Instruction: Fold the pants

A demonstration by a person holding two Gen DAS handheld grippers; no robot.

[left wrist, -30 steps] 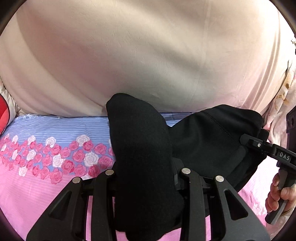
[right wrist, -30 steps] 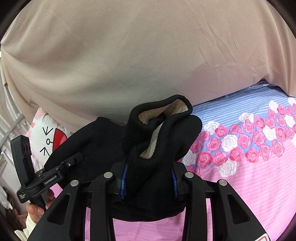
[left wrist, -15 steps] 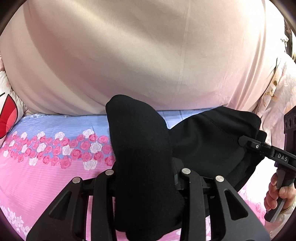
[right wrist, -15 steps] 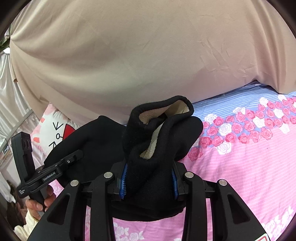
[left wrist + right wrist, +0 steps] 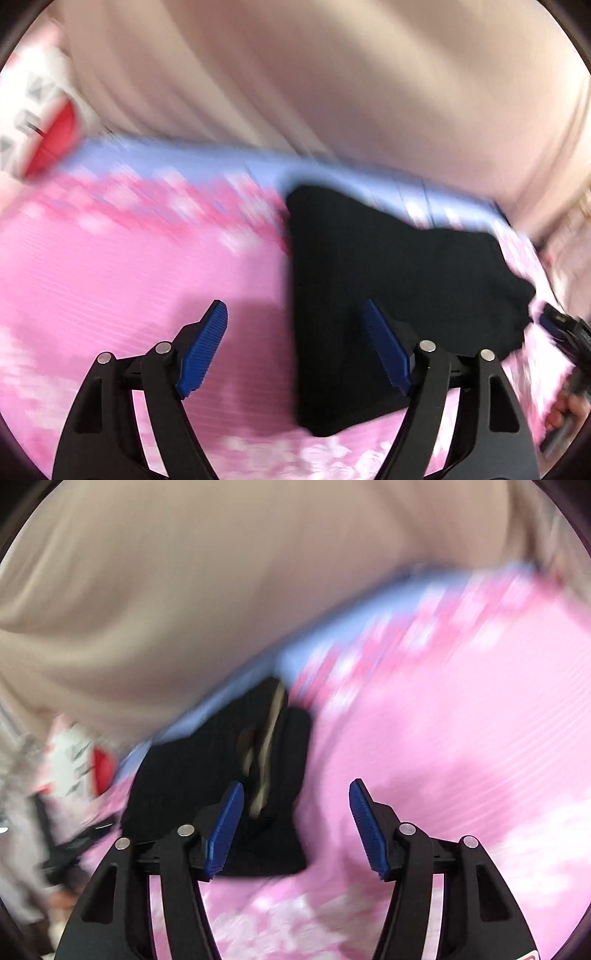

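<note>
The black pants (image 5: 388,288) lie folded in a bundle on the pink bedsheet (image 5: 129,277). My left gripper (image 5: 295,314) is open and empty, its blue pads spread wide, with the pants' left edge between and under the right finger. In the right wrist view the pants (image 5: 221,760) show a beige fleece lining at the fold. My right gripper (image 5: 295,794) is open and empty, just behind the pants' right edge. Both views are motion-blurred.
A large beige curtain or cover (image 5: 332,92) rises behind the bed. A white and red cartoon pillow (image 5: 44,122) sits at the far left, also in the right wrist view (image 5: 81,768). The sheet has a blue stripe with roses (image 5: 369,620).
Both grippers have opened and let go of the pants, which now lie on the bed. Both grippers have pulled back and tilted down toward the sheet.
</note>
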